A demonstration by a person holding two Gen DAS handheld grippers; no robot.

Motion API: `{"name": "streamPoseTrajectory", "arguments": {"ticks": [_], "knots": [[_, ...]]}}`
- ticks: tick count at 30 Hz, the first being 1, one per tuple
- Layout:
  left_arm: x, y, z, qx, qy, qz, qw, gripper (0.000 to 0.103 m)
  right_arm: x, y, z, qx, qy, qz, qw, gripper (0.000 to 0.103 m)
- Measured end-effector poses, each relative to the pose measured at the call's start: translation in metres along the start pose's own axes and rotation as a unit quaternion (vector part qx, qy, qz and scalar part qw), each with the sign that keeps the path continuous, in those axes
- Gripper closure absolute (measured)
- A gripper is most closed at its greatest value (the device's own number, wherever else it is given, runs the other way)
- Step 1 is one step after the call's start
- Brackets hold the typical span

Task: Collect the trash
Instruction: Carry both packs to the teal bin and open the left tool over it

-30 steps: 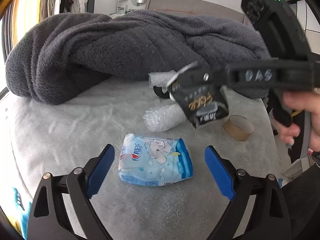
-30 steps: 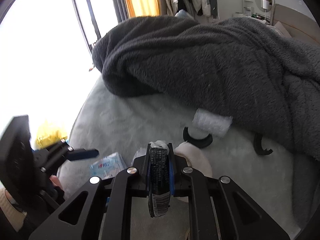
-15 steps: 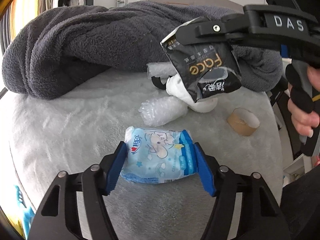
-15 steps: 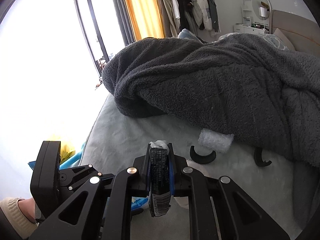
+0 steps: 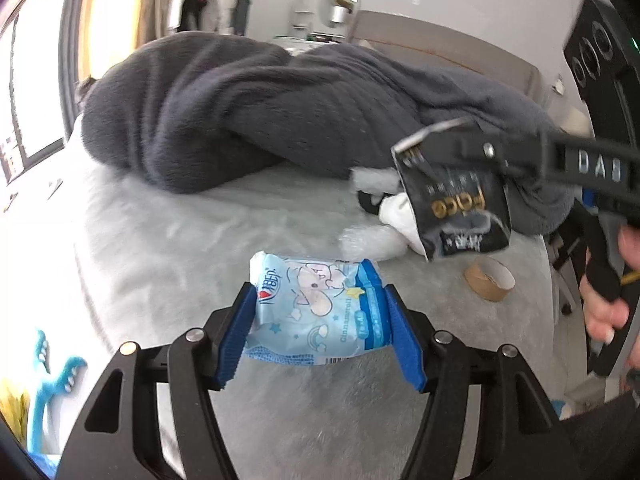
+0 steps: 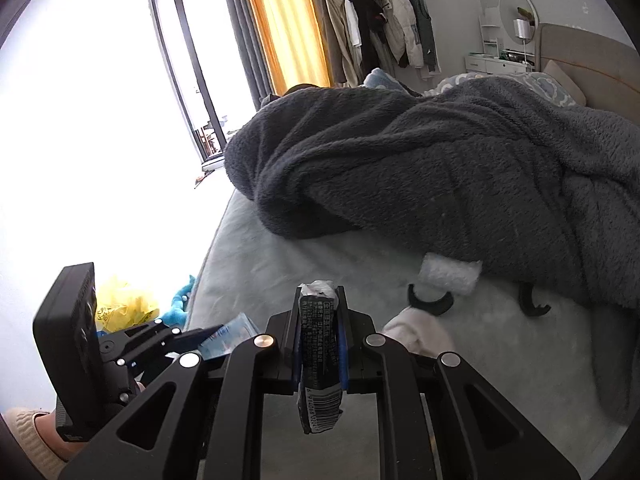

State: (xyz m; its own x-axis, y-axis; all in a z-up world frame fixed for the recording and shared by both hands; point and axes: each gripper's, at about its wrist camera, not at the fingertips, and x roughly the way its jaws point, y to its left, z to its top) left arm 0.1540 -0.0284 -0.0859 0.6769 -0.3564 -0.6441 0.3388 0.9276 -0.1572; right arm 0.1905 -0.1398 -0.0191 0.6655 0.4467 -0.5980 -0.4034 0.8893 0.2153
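- The left gripper, low in the left wrist view, has its blue pads pressed on both ends of the blue packet; the jaws are closing on it.
- The packet sits at lower centre of that view, above the pale bed, and peeks out at lower left of the right wrist view.
- The right gripper is clenched on a black wrapper, which stands edge-on at bottom centre of its own view and hangs at right centre of the left wrist view.
- A grey blanket is heaped across the upper middle.
- Just below its edge lie a bubble wrap roll, a black ring piece and a white wad.
- A cardboard ring lies at right, near a hand on the right gripper's handle.
- A yellow bag shows at lower left, off the bed.
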Motion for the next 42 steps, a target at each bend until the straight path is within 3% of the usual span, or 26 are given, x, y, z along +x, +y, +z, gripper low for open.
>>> {"name": "streamPoseTrajectory", "arguments": {"ticks": [7, 17, 25, 35, 42], "knots": [[-0.036, 0.007, -0.008, -0.017, -0.013, 0.017, 0.9996, 0.037, -0.007, 0.025, -0.015, -0.001, 0.002, 0.01, 1.0, 0.089], [-0.074, 0.031, -0.029, -0.053, -0.016, 0.07, 0.996, 0.037, -0.012, 0.064, -0.029, -0.002, 0.001, 0.027, 1.0, 0.089], [-0.095, 0.066, -0.054, -0.099, 0.009, 0.113, 0.9887, 0.037, -0.001, 0.107, -0.04, -0.023, 0.017, 0.051, 0.998, 0.089], [-0.112, 0.105, -0.091, -0.138, 0.054, 0.125, 0.981, 0.037, 0.021, 0.163, -0.049, -0.051, 0.038, 0.078, 0.995, 0.089], [-0.114, 0.145, -0.119, -0.184, 0.1, 0.136, 0.9684, 0.037, 0.041, 0.193, -0.05, -0.066, 0.056, 0.091, 0.992, 0.089]]}}
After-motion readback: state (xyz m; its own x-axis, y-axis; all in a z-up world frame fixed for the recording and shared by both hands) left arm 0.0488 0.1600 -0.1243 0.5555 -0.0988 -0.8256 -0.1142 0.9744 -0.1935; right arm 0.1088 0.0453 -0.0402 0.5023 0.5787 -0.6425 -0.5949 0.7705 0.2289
